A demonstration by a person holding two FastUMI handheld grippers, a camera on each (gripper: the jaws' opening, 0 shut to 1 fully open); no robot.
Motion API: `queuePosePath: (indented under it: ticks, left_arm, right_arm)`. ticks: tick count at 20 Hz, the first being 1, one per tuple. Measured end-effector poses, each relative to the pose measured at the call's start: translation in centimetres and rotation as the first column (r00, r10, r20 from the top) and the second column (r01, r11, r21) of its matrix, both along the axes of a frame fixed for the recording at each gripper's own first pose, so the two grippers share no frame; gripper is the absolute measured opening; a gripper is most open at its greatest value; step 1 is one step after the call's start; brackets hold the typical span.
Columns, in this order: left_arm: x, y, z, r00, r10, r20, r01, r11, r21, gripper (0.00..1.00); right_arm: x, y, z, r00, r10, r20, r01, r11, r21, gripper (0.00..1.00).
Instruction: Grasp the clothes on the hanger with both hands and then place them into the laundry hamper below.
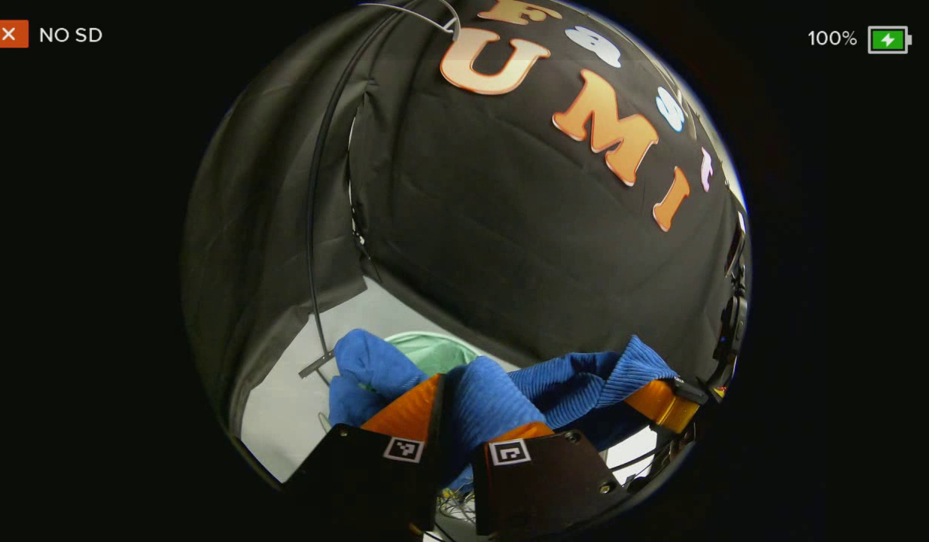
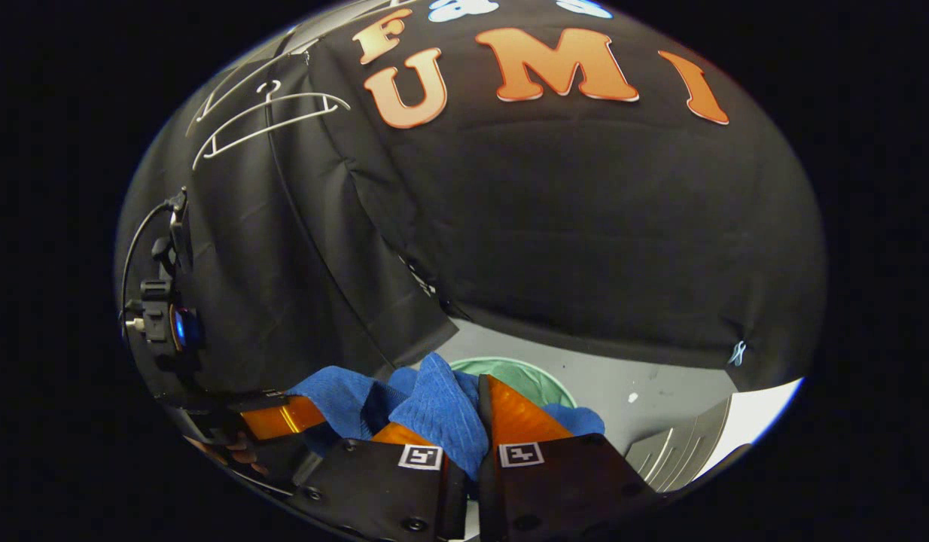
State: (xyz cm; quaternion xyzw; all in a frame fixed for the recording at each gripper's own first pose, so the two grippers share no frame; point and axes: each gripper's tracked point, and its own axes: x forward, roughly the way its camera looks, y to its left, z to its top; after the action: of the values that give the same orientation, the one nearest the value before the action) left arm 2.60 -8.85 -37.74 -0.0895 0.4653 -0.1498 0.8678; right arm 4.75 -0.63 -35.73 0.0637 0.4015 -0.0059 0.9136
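Left gripper (image 1: pixel 464 410) pinches the blue cloth (image 1: pixel 562 380); right gripper (image 2: pixel 476 418) pinches its other end. Green hamper (image 2: pixel 536 376) sits below, farther off, empty hanger (image 2: pixel 265 120) up left.

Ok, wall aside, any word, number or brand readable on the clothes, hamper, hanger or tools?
None readable.
blue garment: no tag or print shows.
green hamper and white hanger: plain.
left tool and right tool: square coded markers, patterns only, no letters or digits.
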Motion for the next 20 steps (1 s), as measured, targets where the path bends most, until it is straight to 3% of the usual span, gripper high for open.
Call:
queuePosePath:
  ticks: [3,5,9,11,13,14,15,20]
  left_arm:
    - [-1.0,0.3,-1.4,0.999,-0.011,-0.036,0.012,0.999,0.038,0.29]
    - [-1.9,0.4,-1.4,0.998,-0.023,-0.064,0.025,0.999,0.045,0.41]
    - [-3.0,1.1,-2.5,0.996,-0.036,-0.08,0.044,0.994,0.104,0.81]
    - [-3.2,1.2,-2.6,0.996,-0.036,-0.083,0.045,0.993,0.111,0.82]
    - [-3.1,1.1,-2.2,0.996,-0.034,-0.082,0.043,0.994,0.102,0.82]
    - [-2.9,1.2,-1.9,0.997,-0.028,-0.076,0.036,0.994,0.1,0.82]
    - [-3.0,1.2,-1.5,0.998,-0.023,-0.066,0.03,0.995,0.096,0.82]
    - [-1.3,1.8,3.1,0.997,0.022,0.069,-0.029,0.994,0.11,0.82]
  right_arm:
    - [-1.8,0.4,-2.7,0.995,0.015,-0.098,-0.015,1.0,0.005,0.14]
    - [-3.0,0.4,-3.5,0.989,0.043,-0.144,-0.045,0.999,-0.012,0.22]
    - [-3.6,0.7,-4.1,0.986,0.037,-0.162,-0.036,0.999,0.006,0.72]
    - [-3.7,0.2,-4.4,0.986,0.015,-0.164,-0.016,1.0,-0.002,0.92]
    - [-3.8,-0.2,-4.4,0.986,0.003,-0.166,-0.005,1.0,-0.007,0.9]
    - [-4.0,-0.3,-4.1,0.987,0.002,-0.163,-0.002,1.0,-0.006,0.98]
    - [-3.9,-0.5,-3.8,0.988,0.001,-0.153,-0.003,1.0,-0.008,0.98]
    - [-3.8,-0.8,-1.1,0.995,0.016,-0.096,-0.017,1.0,-0.014,0.98]
